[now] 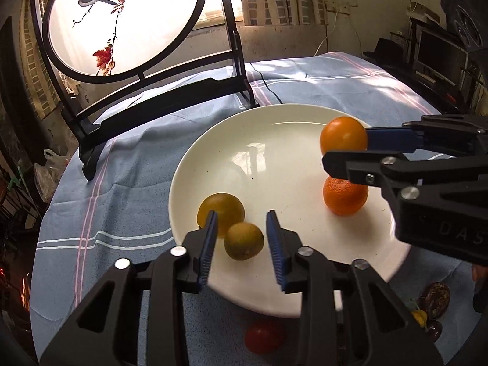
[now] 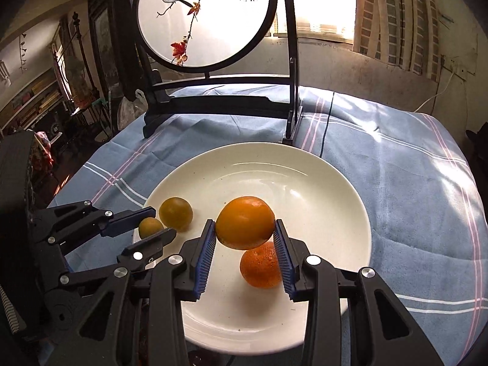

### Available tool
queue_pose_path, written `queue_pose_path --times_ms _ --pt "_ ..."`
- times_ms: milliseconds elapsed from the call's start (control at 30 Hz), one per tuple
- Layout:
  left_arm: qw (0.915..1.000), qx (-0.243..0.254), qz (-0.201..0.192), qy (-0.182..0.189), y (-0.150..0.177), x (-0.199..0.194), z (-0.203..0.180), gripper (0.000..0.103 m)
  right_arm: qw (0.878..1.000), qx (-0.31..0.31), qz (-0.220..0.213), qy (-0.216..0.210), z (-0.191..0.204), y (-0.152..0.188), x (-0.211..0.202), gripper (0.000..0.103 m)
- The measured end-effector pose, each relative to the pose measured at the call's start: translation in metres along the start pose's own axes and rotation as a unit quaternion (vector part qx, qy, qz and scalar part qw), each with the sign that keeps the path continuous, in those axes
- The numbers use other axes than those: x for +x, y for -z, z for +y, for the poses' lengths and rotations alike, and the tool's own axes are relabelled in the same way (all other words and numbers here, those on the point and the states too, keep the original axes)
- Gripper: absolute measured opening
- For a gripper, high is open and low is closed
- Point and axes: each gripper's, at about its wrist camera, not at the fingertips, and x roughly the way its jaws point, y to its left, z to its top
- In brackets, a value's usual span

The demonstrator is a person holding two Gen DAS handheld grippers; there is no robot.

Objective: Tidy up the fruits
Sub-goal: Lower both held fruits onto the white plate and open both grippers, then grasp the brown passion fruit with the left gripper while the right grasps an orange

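Note:
A white plate (image 1: 274, 116) (image 2: 305, 161) rests on the blue cloth. On its near left part lie a small yellow-green citrus (image 1: 244, 241) (image 2: 149, 227) and a larger one (image 1: 221, 209) (image 2: 176, 213). My left gripper (image 1: 242, 238) (image 2: 163, 222) stands open around the small one, with a gap at each pad. My right gripper (image 2: 245, 235) (image 1: 346, 150) is shut on a smooth orange (image 2: 245, 227) (image 1: 343, 135), held just above a rough-skinned mandarin (image 2: 260, 267) (image 1: 344, 196) that lies on the plate.
A round painted screen (image 1: 122, 21) (image 2: 207, 15) on a black stand rises just behind the plate. A red fruit (image 1: 263, 335) and some dark fruits (image 1: 436, 299) lie on the striped cloth (image 2: 396, 183) near the plate's front rim.

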Motion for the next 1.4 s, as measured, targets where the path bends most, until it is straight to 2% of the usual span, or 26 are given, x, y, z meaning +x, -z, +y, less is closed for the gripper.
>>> queue_pose_path --times_ms 33,67,167,267,333,467,633,767,867,1000,1100,1167,1267,1400 --pt "1.0 -0.005 -0.003 -0.007 -0.001 0.001 0.001 0.071 1.0 0.0 0.001 0.006 0.0 -0.001 0.003 0.039" --pt "0.9998 -0.011 -0.011 -0.016 0.0 0.0 0.003 0.076 1.0 -0.003 0.002 0.007 0.001 -0.001 0.004 0.039" --pt "0.9997 -0.017 -0.011 -0.014 0.001 -0.003 0.01 0.076 1.0 0.001 -0.012 0.003 -0.002 0.0 -0.006 0.041" --pt "0.9995 -0.023 -0.018 -0.014 0.004 -0.015 0.017 0.076 0.999 0.004 -0.036 0.004 -0.004 0.002 -0.032 0.048" --pt "0.9993 -0.026 -0.024 -0.015 0.007 -0.027 0.021 0.076 0.999 0.007 -0.048 -0.004 -0.005 0.005 -0.054 0.048" --pt "0.9986 -0.029 -0.042 -0.013 0.023 -0.061 0.03 0.076 0.998 -0.008 -0.053 -0.03 0.003 0.033 -0.099 0.05" --pt "0.999 -0.006 -0.041 0.017 0.063 -0.102 0.03 0.077 0.997 -0.057 -0.022 -0.05 0.03 0.101 -0.134 0.05" --pt "0.9962 0.041 -0.02 0.074 0.108 -0.123 0.013 0.077 0.996 -0.062 0.007 -0.056 0.039 0.146 -0.144 0.05" --pt "0.9909 0.083 -0.002 0.105 0.139 -0.126 -0.002 0.077 0.996 -0.049 0.018 -0.066 0.038 0.165 -0.146 0.05" --pt "0.9875 0.109 0.012 0.113 0.156 -0.115 -0.016 0.077 0.995 -0.045 0.034 -0.083 0.048 0.176 -0.139 0.05" --pt "0.9865 0.105 0.023 0.124 0.155 -0.103 -0.018 0.068 0.993 -0.057 0.042 -0.098 0.066 0.178 -0.131 0.05" --pt "0.9847 0.104 0.033 0.136 0.154 -0.094 -0.02 0.054 0.991 -0.067 0.044 -0.107 0.078 0.176 -0.125 0.05" --pt "0.9811 0.114 0.041 0.151 0.155 -0.091 -0.024 0.04 0.99 -0.073 0.049 -0.115 0.091 0.171 -0.115 0.05" --pt "0.9803 0.114 0.033 0.158 0.16 -0.101 -0.018 0.04 0.989 -0.073 0.063 -0.112 0.099 0.164 -0.097 0.05"
